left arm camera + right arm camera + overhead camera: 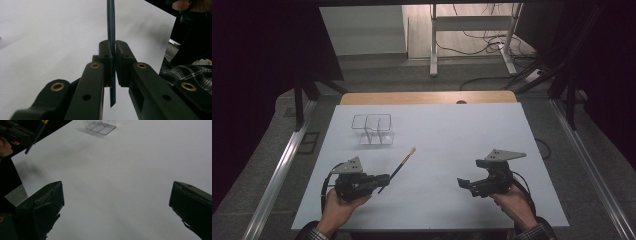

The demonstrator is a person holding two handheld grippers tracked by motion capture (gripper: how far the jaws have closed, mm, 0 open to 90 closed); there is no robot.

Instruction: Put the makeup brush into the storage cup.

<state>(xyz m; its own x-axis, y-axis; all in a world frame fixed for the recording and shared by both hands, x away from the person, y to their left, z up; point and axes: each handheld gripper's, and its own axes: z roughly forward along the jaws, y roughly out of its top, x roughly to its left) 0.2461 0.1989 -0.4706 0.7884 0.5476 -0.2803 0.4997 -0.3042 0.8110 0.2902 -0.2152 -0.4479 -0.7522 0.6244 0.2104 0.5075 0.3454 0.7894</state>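
White desk (462,150), dim room behind – left claw (384,179) carrying a thin brush (402,165).

Brush is pinched low on its dark handle, jaws closed tight on it w/ a short stub poking out below in left gripper view; pale bristle tip angles up & away toward the clear divided organizer (373,129) near the desk's far-left part. Prob. held by the tail end so the tip can go into a compartment first – brush & organizer are apart at this point. Right claw (464,184) sits near the desk's right front, jaws wide apart, nothing between them, likely standing by to steady the organizer.
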